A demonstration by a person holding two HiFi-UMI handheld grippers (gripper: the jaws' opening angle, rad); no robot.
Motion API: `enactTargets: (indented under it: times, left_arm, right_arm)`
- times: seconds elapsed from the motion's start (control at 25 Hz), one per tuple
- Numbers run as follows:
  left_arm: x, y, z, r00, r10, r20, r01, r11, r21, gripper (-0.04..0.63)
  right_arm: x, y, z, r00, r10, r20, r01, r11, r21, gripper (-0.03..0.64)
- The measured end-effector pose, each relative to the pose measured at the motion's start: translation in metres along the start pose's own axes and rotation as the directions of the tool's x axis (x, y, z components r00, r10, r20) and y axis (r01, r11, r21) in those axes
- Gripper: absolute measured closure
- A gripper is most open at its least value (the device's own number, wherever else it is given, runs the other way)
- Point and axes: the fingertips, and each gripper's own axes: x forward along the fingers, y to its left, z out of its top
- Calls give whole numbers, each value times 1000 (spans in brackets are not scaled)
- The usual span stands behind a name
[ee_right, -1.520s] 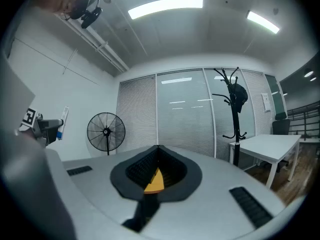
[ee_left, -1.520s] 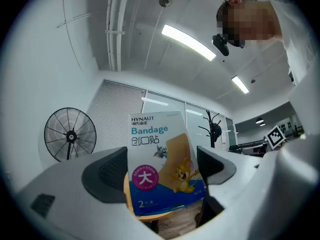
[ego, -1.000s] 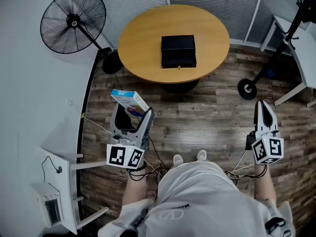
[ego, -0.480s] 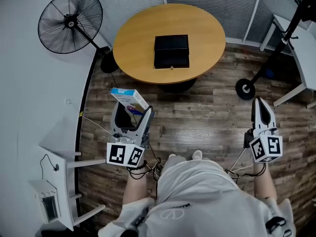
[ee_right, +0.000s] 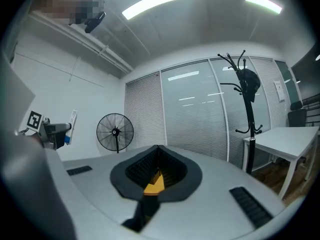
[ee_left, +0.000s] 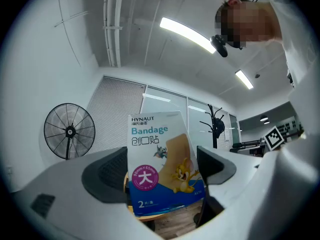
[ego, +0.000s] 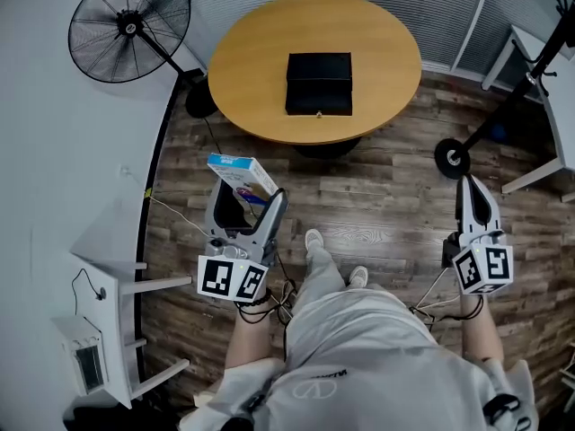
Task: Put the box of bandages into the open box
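Now the left gripper (ego: 246,206) is held low in front of the person, above the wood-plank floor (ego: 377,214). In the left gripper view its two jaws stand moderately apart and clamp the box of bandages (ee_left: 162,164) between them. The box stands upright there, its printed face toward the camera: blue "Bandage" lettering, cartoon figures and a blue band at the bottom. In the head view the box of bandages (ego: 241,174) sticks out beyond the jaw tips and is tilted.

The right gripper (ego: 473,187) is at the person's right side, well apart from the left one. In the right gripper view the right gripper (ee_right: 158,159) has its jaws pressed together, and nothing is between them.

Ahead of the person there is a round wooden table (ego: 260,61), and a black box (ego: 319,83) lies near its middle. I cannot tell from this view whether its lid is up. The bandage box is well apart from the black box and not yet over the table.

A black standing fan (ego: 130,25) is left of the table. A black coat stand (ee_right: 247,94) is seen by the blinds. One shoe (ego: 313,239) is stepped forward of the other.
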Motion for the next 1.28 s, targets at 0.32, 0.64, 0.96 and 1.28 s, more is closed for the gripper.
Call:
enactTargets:
  times: [0.32, 0.64, 0.96, 1.28]
  left_arm:
    - [36, 52, -10, 1000, -27, 3, 27, 999, -28, 156]
    - [94, 111, -31, 996, -86, -24, 84, 995, -44, 156]
    - [142, 156, -44, 986, -163, -46, 160, 985, -64, 157]
    - [174, 185, -59, 976, -215, -43, 209, 971, -118, 156]
  right_arm:
    - [55, 25, -2, 1000, -10, -15, 10, 1000, -20, 598]
    - [125, 53, -7, 998, -44, -32, 43, 999, -29, 598]
    - [182, 80, -7, 996, -78, -42, 76, 997, -29, 598]
    - [230, 112, -10, 995, -78, -58, 76, 996, -41, 598]
